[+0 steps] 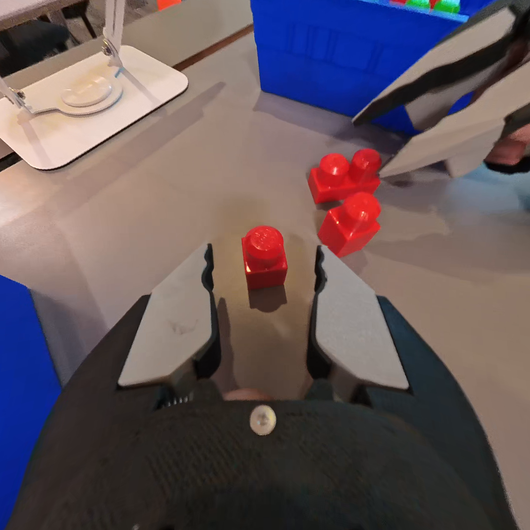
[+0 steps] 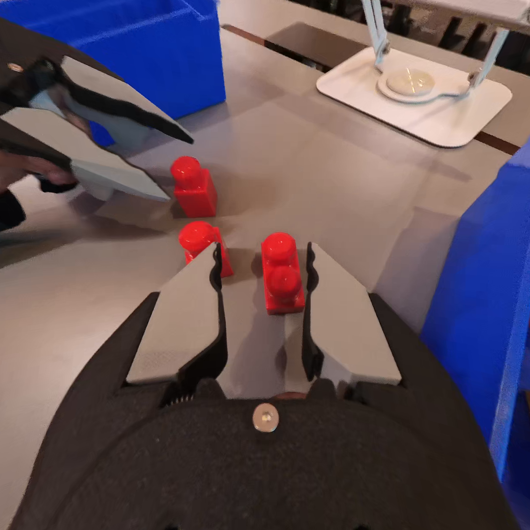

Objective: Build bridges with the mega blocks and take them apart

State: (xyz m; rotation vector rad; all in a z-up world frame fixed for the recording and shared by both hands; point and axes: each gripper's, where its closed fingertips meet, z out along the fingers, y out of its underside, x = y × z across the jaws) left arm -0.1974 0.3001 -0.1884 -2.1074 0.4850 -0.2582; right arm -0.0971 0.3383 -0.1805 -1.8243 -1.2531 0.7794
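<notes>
Smooth grey worktop [image 1: 143, 229], matte w/ soft sheen, a dark seam running across it far beyond the fingers. Past that seam, dim room w/ more tables and dark legs, blurry.

Ahead-left of the left gripper [image 1: 263, 258] sits a white rounded-corner stand base [image 1: 94, 114], flat, w/ a round disc and thin metal struts. Blue plastic bin [image 1: 329, 57], boxy and ribbed, ahead-right; another blue bin [image 2: 487, 286] just right of the right gripper [image 2: 262, 258].

Three glossy red plastic blocks, square bodies, round studs. Single-stud block [image 1: 264, 262] stands btwn the left fingers, spread wide, gaps both sides, not gripped. Second single block [image 1: 351, 226] lies right of those fingers, tilted. Two-stud block [image 2: 282, 279] lies btwn the right fingers, also spread; clear gap on the left side, near the right one, not pinched.

Fingers are grey wedges w/ wavy black rubber pads; bodies black, grainy.
</notes>
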